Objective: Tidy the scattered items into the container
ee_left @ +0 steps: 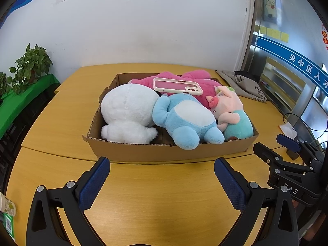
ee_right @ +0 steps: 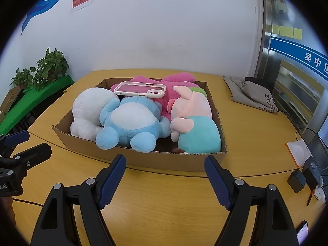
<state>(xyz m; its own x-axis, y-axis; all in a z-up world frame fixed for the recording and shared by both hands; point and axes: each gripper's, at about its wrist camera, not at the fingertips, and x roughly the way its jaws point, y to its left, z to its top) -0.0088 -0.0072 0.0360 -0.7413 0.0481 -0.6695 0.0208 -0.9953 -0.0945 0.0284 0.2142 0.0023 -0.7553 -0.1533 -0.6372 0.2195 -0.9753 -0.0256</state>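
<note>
Against a white wall, we see a yellow wooden desk (ee_left: 143, 194) carrying a shallow brown cardboard box (ee_left: 164, 151). Inside it lie a white plush toy (ee_left: 127, 110), a light-blue plush toy (ee_left: 184, 121), a pink pig plush in a teal outfit (ee_left: 231, 110) and a magenta plush toy (ee_left: 184, 78); a white-rimmed phone case (ee_left: 176, 85) rests on the magenta one. Our left tool (ee_left: 162, 168) and right tool (ee_right: 165, 164) hover just before the box's near wall, both spread wide with nothing between the blue pads.
</note>
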